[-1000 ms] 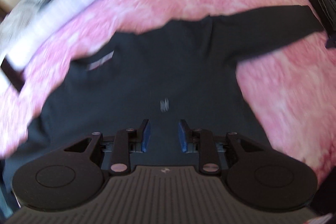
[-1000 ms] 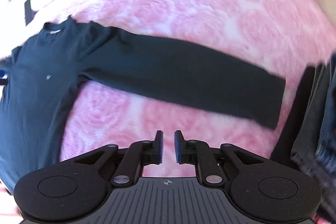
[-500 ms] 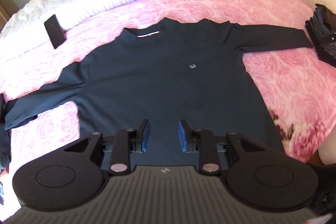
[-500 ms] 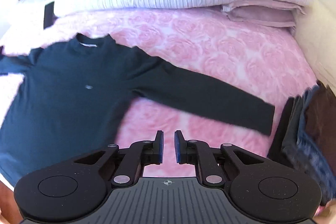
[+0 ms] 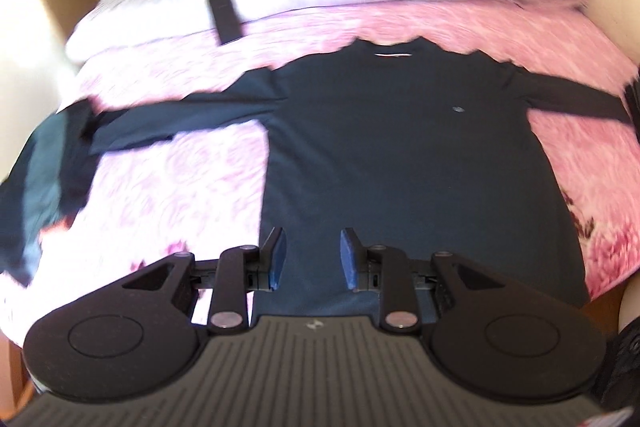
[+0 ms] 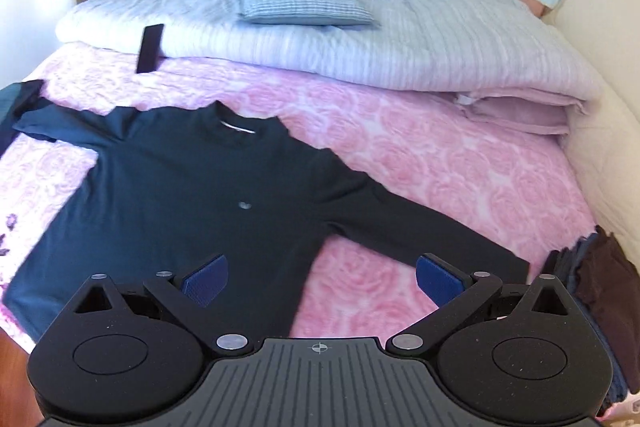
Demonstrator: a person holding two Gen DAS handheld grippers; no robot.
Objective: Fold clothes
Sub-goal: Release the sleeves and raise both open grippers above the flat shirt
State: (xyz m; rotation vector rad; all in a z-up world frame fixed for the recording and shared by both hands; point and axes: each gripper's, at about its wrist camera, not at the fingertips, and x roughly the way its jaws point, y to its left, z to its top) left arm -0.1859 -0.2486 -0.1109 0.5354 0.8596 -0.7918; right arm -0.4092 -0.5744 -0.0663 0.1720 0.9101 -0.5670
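A dark long-sleeved shirt (image 5: 400, 147) lies flat and face up on the pink bedspread (image 5: 180, 179), sleeves spread to both sides, collar toward the pillows. It also shows in the right wrist view (image 6: 192, 199). My left gripper (image 5: 312, 257) is open and empty, hovering above the shirt's bottom hem near its left side. My right gripper (image 6: 320, 277) is wide open and empty, above the bed near the shirt's right side and right sleeve (image 6: 420, 231).
A stack of folded dark clothes (image 6: 592, 275) sits at the bed's right edge. Another dark garment (image 5: 40, 163) lies at the left edge. A black flat object (image 6: 150, 47) rests against the rolled white duvet (image 6: 360, 39), with a blue pillow (image 6: 300, 1) on top.
Both grippers pulled back and tilted up, so more of the bed and shirt shows. The right gripper opened wide from nearly shut. The left gripper's view shifted left.
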